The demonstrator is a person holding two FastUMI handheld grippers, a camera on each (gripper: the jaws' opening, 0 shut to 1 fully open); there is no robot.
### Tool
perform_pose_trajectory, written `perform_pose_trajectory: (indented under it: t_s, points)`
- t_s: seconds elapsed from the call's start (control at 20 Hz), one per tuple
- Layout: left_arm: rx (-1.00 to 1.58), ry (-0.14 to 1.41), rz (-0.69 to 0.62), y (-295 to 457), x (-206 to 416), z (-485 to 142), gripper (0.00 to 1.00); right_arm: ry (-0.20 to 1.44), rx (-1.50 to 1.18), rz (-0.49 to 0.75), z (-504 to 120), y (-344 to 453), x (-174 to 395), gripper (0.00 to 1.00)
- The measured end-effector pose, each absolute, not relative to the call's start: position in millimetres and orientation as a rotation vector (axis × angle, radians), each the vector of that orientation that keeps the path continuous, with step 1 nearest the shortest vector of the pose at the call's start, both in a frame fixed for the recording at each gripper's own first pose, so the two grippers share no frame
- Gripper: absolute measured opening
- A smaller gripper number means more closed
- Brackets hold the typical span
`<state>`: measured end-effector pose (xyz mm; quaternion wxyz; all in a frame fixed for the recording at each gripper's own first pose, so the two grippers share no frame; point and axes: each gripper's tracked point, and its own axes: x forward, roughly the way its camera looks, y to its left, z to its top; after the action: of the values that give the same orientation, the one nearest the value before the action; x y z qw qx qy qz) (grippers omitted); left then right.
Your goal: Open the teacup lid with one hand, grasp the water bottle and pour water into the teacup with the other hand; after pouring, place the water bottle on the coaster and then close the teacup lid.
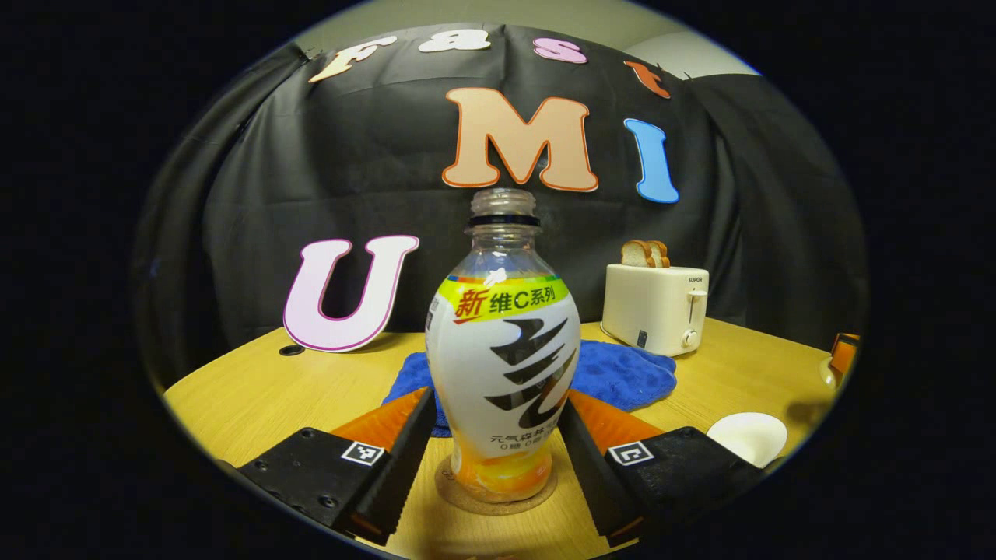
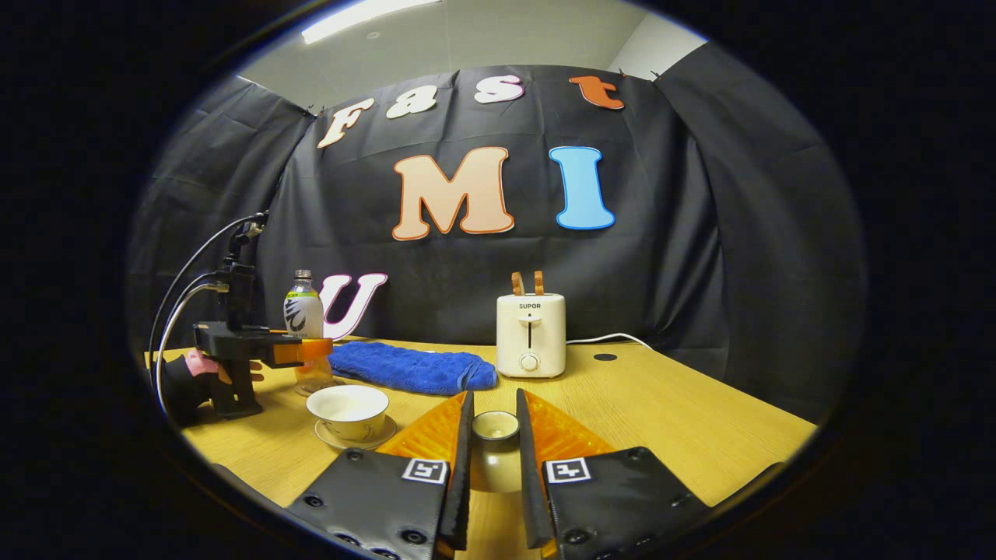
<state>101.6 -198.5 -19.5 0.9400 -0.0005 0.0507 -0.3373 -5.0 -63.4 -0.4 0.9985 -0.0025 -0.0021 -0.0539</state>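
A water bottle with no cap and a white, yellow and orange label stands upright on a round cork coaster. My left gripper is shut on it, one finger against each side of its belly. In the right gripper view the same bottle stands at the far left with the left gripper around it. The open white teacup sits on its saucer just right of that. My right gripper holds the teacup lid by its knob, above the table and right of the cup.
A blue towel lies behind the cup and bottle. A cream toaster with bread slices stands at the back, its cord running right. A person's hand grips the left gripper's handle. The teacup's rim shows at the left gripper view's lower right.
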Motion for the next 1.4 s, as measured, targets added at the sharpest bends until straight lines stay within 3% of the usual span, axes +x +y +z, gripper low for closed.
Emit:
perform_pose_trajectory:
  t_s: [0.15, 0.6, 0.95, 1.4]
  points:
    - [0.011, 0.036, -0.673, -192.8, 92.2, -9.9, 0.94, -0.006, -0.005, -0.107, -0.6, -63.3, -4.9, 0.31]
    - [-0.013, 0.005, -0.622, -143.0, 48.8, -2.7, 0.93, 0.000, -0.004, -0.054, -2.3, -40.9, 5.5, 0.31]
    - [-0.009, 0.002, -0.469, -71.6, 25.2, -1.4, 0.93, 0.000, -0.001, -0.018, -3.6, -5.1, 29.2, 0.31]
    - [-0.007, 0.005, -0.432, -57.5, 20.7, -2.3, 0.93, 0.008, 0.006, 0.149, -6.9, 69.6, 60.7, 0.32]
